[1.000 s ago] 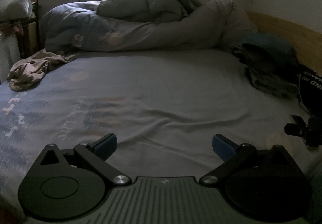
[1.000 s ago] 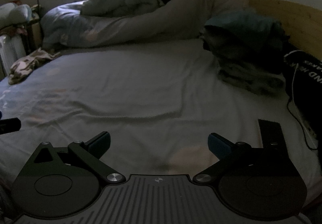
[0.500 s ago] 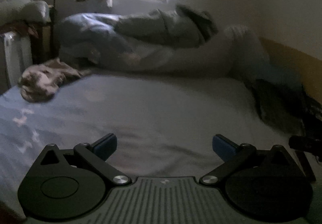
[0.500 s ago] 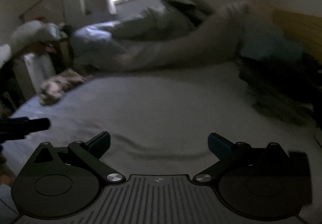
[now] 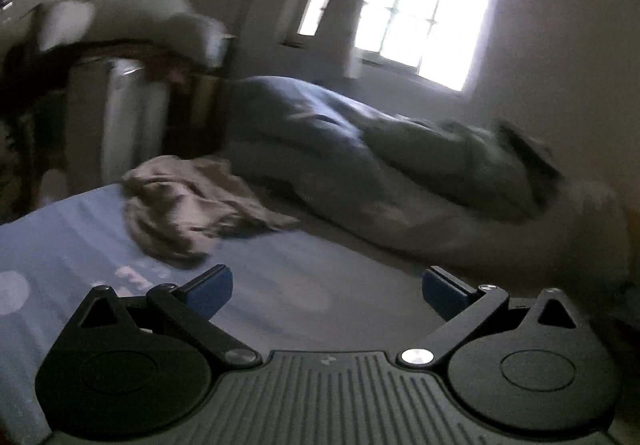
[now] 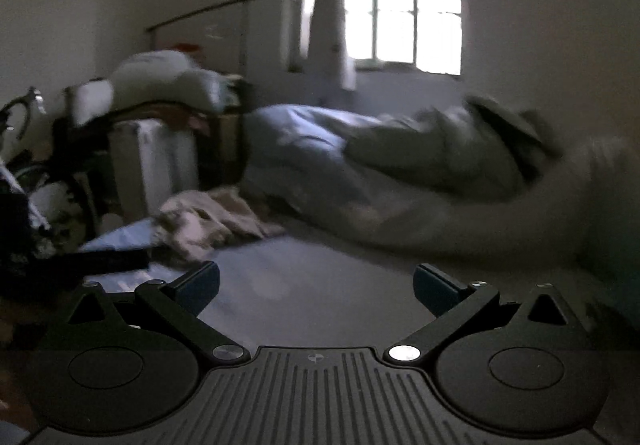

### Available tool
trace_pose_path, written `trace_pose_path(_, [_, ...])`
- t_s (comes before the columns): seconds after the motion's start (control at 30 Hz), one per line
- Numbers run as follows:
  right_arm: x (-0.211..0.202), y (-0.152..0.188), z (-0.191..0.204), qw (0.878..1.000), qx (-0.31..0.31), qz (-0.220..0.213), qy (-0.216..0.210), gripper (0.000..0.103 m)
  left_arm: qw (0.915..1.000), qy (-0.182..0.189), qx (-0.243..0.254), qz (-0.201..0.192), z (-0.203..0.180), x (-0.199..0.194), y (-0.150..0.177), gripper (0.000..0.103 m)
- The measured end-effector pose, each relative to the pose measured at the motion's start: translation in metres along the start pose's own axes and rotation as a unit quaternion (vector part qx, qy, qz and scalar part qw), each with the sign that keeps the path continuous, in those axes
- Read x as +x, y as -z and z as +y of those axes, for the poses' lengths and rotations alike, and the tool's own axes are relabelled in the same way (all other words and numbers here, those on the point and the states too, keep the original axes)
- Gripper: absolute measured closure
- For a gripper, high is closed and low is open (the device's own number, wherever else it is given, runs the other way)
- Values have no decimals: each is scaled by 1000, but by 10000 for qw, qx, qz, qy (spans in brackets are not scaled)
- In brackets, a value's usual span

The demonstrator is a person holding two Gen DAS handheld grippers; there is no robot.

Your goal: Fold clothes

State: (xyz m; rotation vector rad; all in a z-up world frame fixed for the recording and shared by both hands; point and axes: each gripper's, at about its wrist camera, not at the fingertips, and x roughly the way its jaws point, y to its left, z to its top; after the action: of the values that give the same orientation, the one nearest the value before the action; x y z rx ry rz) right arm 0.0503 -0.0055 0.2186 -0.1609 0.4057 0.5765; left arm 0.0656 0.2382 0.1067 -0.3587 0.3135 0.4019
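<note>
A crumpled beige garment [image 5: 188,205] lies on the bed sheet [image 5: 304,285] near its left edge; the right wrist view shows the same garment [image 6: 208,221] farther off to the left. My left gripper [image 5: 326,291] is open above the sheet, a short way in front and right of the garment, with nothing between its blue pads. My right gripper [image 6: 316,289] is open too, over bare sheet, and holds nothing. A dark bar at the left of the right wrist view is the left gripper [image 6: 104,263]. Both views are blurred.
A bunched grey-blue duvet [image 5: 400,173] lies across the far end of the bed below a bright window [image 5: 412,1]. A white radiator [image 6: 154,161] and a cluttered rack with pillows [image 6: 168,83] stand past the bed's left edge.
Both views have swung left and upward. The beige garment now sits much nearer the left gripper. The folded pile by the wooden headboard has left both views. Both grippers stayed open.
</note>
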Motion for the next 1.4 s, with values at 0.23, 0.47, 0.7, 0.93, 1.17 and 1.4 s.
trace_pose_path(0.23, [109, -83, 38, 9962, -386, -354, -697, 0, 9919, -985, -755, -268, 94, 39, -6, 0])
trace_pose_path(0.47, [278, -69, 126, 9862, -707, 285, -1470, 1, 9736, -1795, -1387, -240, 167, 68, 26, 0])
trace_pose_path(0.7, [409, -1, 213, 9722, -1264, 799, -1803, 16, 9636, -2113, -1636, 0, 214, 65, 37, 0])
trace_pose_path(0.93, [497, 53, 272, 9566, -1927, 1027, -1928, 26, 9479, -2579, -1866, -151, 248, 61, 34, 0])
trace_pose_path(1.17, [533, 88, 288, 9576, -2206, 841, -1651, 38, 9458, -2623, -1910, -126, 259, 56, 34, 0])
trace_pose_path(1.4, [552, 101, 276, 9738, -1598, 911, -1335, 82, 9453, -2572, -2006, -44, 258, 56, 33, 0])
